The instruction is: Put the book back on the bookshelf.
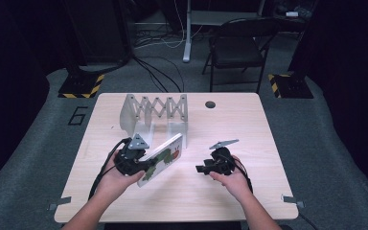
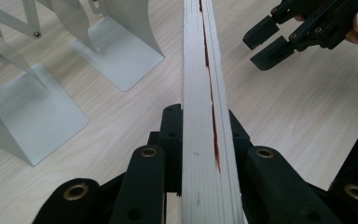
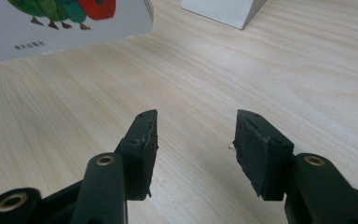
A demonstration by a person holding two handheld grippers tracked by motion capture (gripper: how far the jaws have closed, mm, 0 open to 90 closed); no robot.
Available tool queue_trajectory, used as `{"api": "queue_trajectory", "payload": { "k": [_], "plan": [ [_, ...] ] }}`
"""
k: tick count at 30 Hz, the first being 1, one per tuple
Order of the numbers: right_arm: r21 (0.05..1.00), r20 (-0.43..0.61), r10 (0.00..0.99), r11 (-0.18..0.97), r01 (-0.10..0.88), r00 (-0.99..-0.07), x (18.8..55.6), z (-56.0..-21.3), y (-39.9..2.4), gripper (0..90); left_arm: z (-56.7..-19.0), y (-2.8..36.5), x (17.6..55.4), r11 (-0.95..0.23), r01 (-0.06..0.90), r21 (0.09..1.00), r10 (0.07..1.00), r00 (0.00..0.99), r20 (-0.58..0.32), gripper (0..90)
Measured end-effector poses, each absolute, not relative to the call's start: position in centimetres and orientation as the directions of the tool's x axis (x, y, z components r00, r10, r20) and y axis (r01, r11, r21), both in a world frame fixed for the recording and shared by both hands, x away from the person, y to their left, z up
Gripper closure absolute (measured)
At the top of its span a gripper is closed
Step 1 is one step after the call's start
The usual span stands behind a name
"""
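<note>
1. Left tongs [image 2: 200, 154] clamp tight on the picture book [image 1: 163, 158], gripping its lower edge; the book rides tilted above the worktop [image 1: 230, 201], just in front of the folding book rack [image 1: 155, 112].
2. Right tongs [image 3: 196, 149] stand parted with nothing between them, near the book's right.
3. Risk: your one-edge grip may let the book swing and clip a rack divider.

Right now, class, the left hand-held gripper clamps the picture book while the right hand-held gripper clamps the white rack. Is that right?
Not quite. The right hand-held gripper holds nothing; the right gripper view shows bare table between its jaws. The left hand-held gripper does clamp the picture book.
</note>
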State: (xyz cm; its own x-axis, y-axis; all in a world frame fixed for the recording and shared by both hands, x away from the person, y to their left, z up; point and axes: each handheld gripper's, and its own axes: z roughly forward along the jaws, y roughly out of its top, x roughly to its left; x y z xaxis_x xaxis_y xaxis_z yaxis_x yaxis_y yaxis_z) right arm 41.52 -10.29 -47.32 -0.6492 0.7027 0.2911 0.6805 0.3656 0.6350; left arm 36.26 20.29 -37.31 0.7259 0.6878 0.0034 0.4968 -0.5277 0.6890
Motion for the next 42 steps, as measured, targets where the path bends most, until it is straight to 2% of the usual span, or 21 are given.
{"api": "queue_trajectory", "payload": {
  "k": [42],
  "plan": [
    [0.628,0.297,0.704,0.365,0.687,-0.645,41.2,-47.4,-10.3,48.4,-35.0,24.9,37.4,-0.432,0.538,0.724,0.784,0.621,0.006,75.9]
  ]
}}
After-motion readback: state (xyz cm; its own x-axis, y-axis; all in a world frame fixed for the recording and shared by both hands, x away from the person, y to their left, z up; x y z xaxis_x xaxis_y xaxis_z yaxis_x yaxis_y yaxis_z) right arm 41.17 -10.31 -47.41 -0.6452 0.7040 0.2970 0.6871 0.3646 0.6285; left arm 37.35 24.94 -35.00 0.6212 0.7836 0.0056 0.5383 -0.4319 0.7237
